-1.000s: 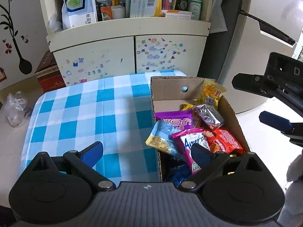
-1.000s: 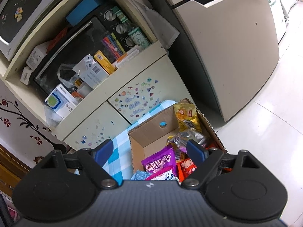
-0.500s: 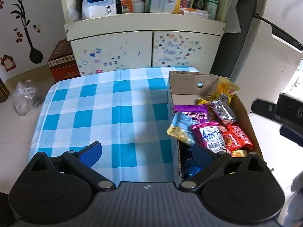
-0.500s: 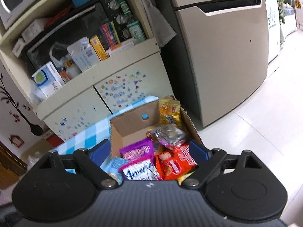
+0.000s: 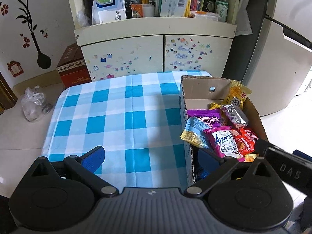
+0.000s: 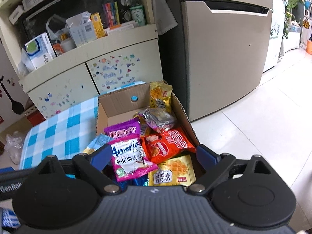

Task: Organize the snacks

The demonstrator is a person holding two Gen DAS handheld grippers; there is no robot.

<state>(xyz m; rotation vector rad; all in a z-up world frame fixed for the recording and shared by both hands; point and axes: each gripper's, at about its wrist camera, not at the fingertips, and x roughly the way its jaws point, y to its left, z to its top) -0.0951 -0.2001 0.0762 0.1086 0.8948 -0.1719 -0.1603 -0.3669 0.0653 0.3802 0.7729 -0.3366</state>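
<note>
Left of the cardboard box [image 5: 198, 83], checked tablecloth [image 5: 117, 117] lies bare. Inside, the pink packet [image 6: 128, 156] runs lengthwise along it. Both the left gripper [image 5: 151, 157] and right gripper [image 6: 154, 154] gape wide, empty; the right's jaws have just been opening.

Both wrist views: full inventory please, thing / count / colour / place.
cardboard box: 1, brown, table's right edge, open.
snack packets: at least eight, inside the box; pink, red, purple, silver, yellow, a second yellow upright at back, blue-gold over the left wall.
tablecloth: 1, blue-white check, on the table.
cabinet: 1, cream, stickered doors, behind the table.
fridge: 1, beige, right of the cabinet.
red carton: 1, on the floor, left.
plastic bag: 1, clear, on the floor.
left tongs: open, empty.
right tongs: open, just widened, above the packets.
</note>
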